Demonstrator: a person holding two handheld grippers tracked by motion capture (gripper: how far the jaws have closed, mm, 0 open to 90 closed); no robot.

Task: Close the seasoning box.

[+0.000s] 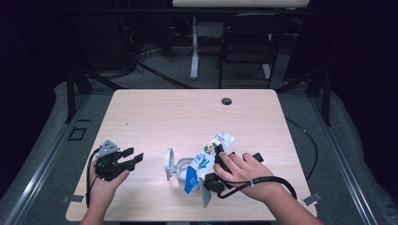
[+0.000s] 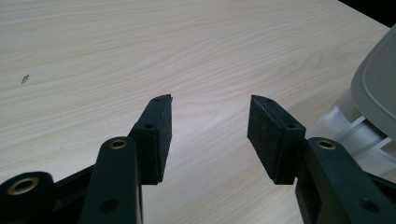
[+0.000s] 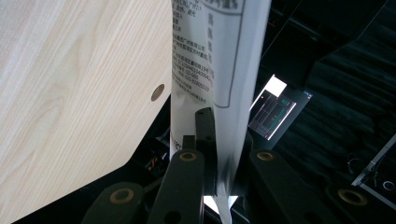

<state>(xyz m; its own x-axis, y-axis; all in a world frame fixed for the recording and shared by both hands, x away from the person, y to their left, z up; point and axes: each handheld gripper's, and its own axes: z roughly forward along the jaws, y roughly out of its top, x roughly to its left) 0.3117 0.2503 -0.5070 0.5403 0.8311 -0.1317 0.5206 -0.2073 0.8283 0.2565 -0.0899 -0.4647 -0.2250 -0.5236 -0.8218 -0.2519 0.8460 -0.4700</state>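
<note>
Your left gripper (image 1: 133,157) rests at the near left of the pale wood worktop (image 1: 155,117), fingers (image 2: 156,135) released with nothing between them; just right of it, near centre, sits a white lidded container (image 1: 180,168), lid raised; above it your right gripper (image 3: 219,154) has its fingers clenched on a printed snack pouch (image 1: 206,157); far beyond the worktop stand a dark chair (image 1: 246,44) and grey floor (image 1: 155,77).

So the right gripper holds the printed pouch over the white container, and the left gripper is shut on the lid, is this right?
Not quite: the left gripper is open and holds nothing, as the left gripper view shows. The right gripper does hold the printed pouch over the white container.
</note>
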